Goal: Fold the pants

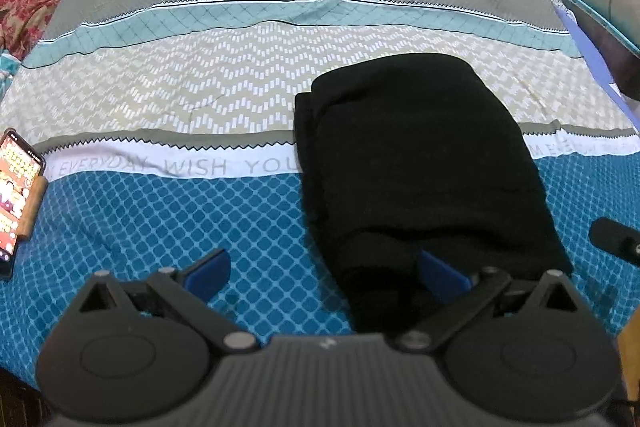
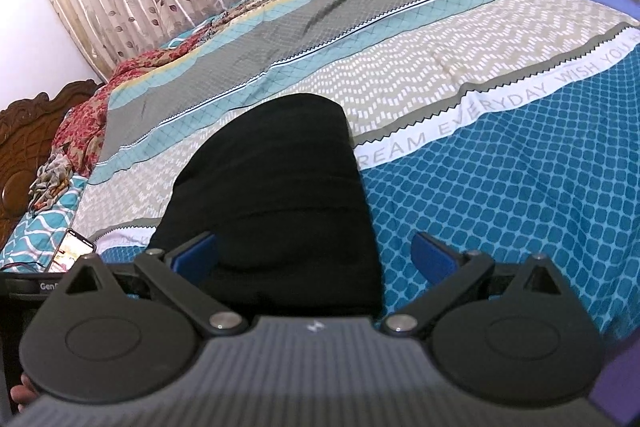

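pants (image 1: 420, 163) sit folded into a black bundle on the patterned bedsheet (image 1: 200, 99), right of centre in the left wrist view. left gripper (image 1: 324, 273) gapes wide, holding nothing — sheet reads "everyday wish you". right wrist view: right gripper (image 2: 316, 253) wide open too, empty, sheet says "ream everyday wish you". soft, floppy, light i'd guess — grab the near edge.

The black pants (image 1: 420, 163) lie folded into a compact, layered bundle on the bed, at about four o'clock in the left wrist view.
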Tool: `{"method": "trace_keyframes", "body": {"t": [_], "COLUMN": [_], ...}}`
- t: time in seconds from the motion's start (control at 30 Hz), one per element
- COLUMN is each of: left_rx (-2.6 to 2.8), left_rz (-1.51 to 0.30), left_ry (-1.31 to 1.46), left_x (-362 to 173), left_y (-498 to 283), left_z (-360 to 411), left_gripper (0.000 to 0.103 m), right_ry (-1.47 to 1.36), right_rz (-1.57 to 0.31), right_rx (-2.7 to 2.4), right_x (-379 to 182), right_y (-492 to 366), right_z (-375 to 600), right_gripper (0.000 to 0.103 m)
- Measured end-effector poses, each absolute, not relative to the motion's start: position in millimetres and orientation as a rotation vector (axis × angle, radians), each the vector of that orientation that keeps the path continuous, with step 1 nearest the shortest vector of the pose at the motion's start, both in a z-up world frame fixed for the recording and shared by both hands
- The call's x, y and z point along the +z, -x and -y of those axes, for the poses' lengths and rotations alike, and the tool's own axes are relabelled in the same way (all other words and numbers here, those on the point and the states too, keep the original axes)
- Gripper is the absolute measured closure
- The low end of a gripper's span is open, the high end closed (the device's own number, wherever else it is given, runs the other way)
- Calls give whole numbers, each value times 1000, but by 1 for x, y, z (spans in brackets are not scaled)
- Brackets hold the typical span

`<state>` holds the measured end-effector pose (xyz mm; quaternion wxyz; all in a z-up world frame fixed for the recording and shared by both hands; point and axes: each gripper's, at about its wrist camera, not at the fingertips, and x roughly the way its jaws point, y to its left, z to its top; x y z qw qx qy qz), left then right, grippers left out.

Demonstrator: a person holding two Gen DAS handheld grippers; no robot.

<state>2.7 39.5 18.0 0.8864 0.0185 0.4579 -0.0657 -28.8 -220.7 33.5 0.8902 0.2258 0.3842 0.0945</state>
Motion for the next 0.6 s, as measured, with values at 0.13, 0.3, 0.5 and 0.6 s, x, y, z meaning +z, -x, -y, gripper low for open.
{"method": "trace_keyframes", "body": {"t": [0.13, 0.3, 0.5, 0.6], "left_rx": [-145, -161, -157, -151], "left_rz": [-951, -954, -957, -958], "left_ry": [-59, -89, -97, -101], "left_x": [18, 14, 11, 11], "left_y": [-1, 2, -1, -2], "left_z": [-35, -30, -31, -33], "left_gripper": [0, 0, 0, 0], "right_ry": [-464, -464, -469, -464], "right_rz": [-802, -809, -807, -796], "right_rx": [205, 205, 195, 194], "right_x": [33, 32, 32, 35], "right_y": [28, 27, 27, 22], "right_z": [220, 219, 222, 228], "right_gripper": [0, 0, 0, 0]}}
